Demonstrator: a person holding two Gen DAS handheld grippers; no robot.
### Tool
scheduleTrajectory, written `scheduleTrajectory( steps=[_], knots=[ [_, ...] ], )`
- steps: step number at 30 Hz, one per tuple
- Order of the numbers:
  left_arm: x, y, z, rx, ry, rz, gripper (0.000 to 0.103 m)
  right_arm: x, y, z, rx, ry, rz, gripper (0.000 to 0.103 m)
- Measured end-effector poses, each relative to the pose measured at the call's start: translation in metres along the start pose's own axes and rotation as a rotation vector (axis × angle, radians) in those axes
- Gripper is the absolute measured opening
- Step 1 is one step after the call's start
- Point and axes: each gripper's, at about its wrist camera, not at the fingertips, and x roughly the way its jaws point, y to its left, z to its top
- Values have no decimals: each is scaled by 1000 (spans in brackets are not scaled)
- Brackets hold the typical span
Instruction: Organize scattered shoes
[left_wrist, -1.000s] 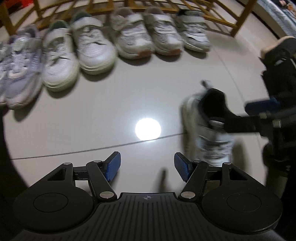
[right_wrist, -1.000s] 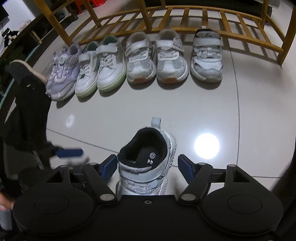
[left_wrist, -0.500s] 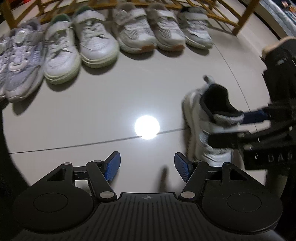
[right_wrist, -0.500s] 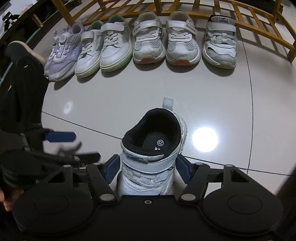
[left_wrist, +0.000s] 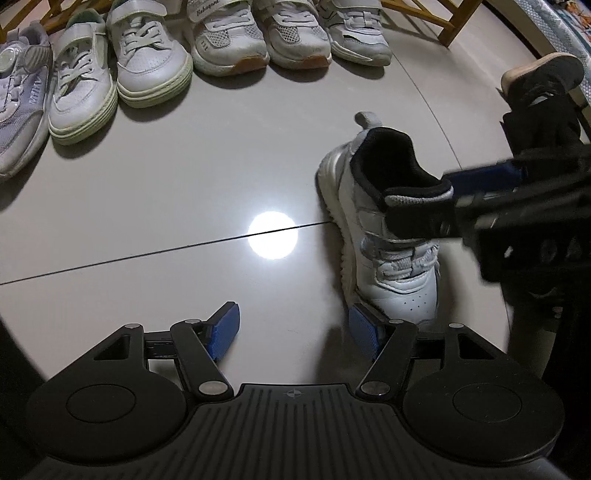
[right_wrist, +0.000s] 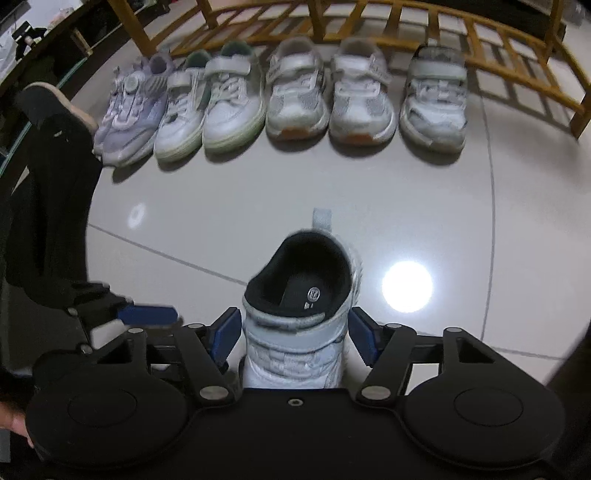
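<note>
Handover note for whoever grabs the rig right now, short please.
Right gripper: shut on the white velcro sneaker, pads on both sides near its collar, heel toward the row.
Left gripper: open, empty, over bare floor beside that sneaker.
Done: six shoes lined up in front of the wooden rack.
Left: set the held sneaker at the row's right end, next to the grey sneaker.
</note>
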Motion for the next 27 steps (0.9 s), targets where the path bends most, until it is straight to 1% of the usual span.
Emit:
scheduleTrajectory(
  steps=[3, 5, 8, 10, 13, 17, 21, 24, 27],
  knots=[
    [-1, -5, -2, 14, 0, -2, 67, -7, 1, 4, -7, -25, 30, 67],
    [2, -9, -3, 17, 4, 1, 67, -7, 2, 5, -15, -26, 44, 68],
    [6, -15, -3, 25, 13, 26, 65, -4, 7, 7, -32, -18, 74, 68],
    [6, -16, -5, 28, 13, 44, 64, -2, 8, 6, -30, -6, 79, 70],
    [8, -14, -5, 6, 21, 49, 61, 0, 7, 4, -43, -1, 68, 71],
    [6, -15, -7, -3, 17, 46, 61, -1, 0, 6, 12, -4, 81, 71],
    [1, -19, -9, 6, 13, 41, 63, 0, -3, 10, -6, -38, -18, 71],
    [1, -22, -9, 5, 16, 45, 63, 6, -8, 12, 8, -36, -70, 71],
    [-3, -24, -11, 9, 15, 47, 63, 8, -19, 13, 47, -29, -80, 71]
  ],
)
